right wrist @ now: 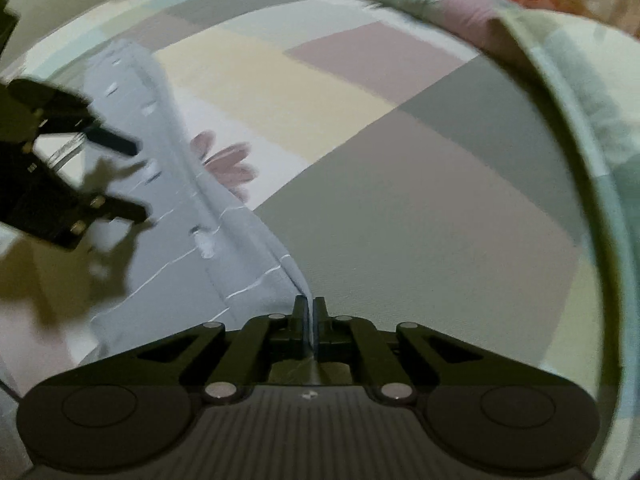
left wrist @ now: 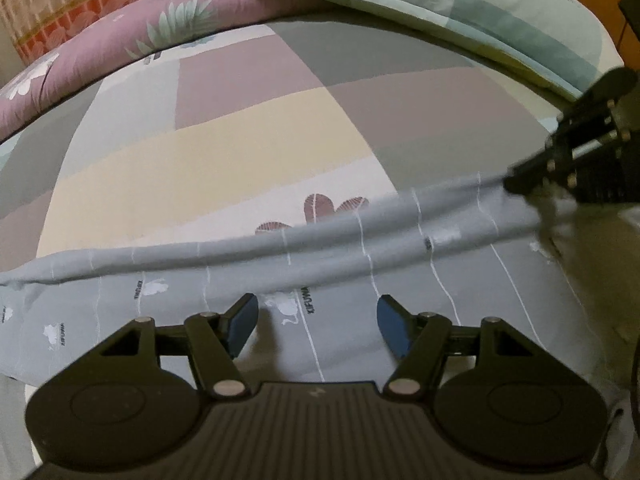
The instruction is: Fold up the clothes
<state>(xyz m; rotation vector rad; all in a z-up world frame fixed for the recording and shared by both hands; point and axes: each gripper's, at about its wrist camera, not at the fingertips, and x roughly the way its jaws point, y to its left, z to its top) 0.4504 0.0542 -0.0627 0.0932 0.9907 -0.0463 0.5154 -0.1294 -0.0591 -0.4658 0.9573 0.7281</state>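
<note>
While my right fingers [right wrist: 308, 312] pinch the grey garment [left wrist: 360, 280] by its doubled-over edge on the bed [left wrist: 248, 128], my left fingers [left wrist: 318, 328] hover spread and empty, folding seemingly midway.

A bed sheet [left wrist: 248, 128] printed in large blocks of cream, mauve, grey and white, with a mauve leaf motif, covers the bed. Along its far edge lies a rolled pink quilt [left wrist: 132, 28] with a green fern print, and beside that a pale green and cream pillow [left wrist: 480, 4]
</note>
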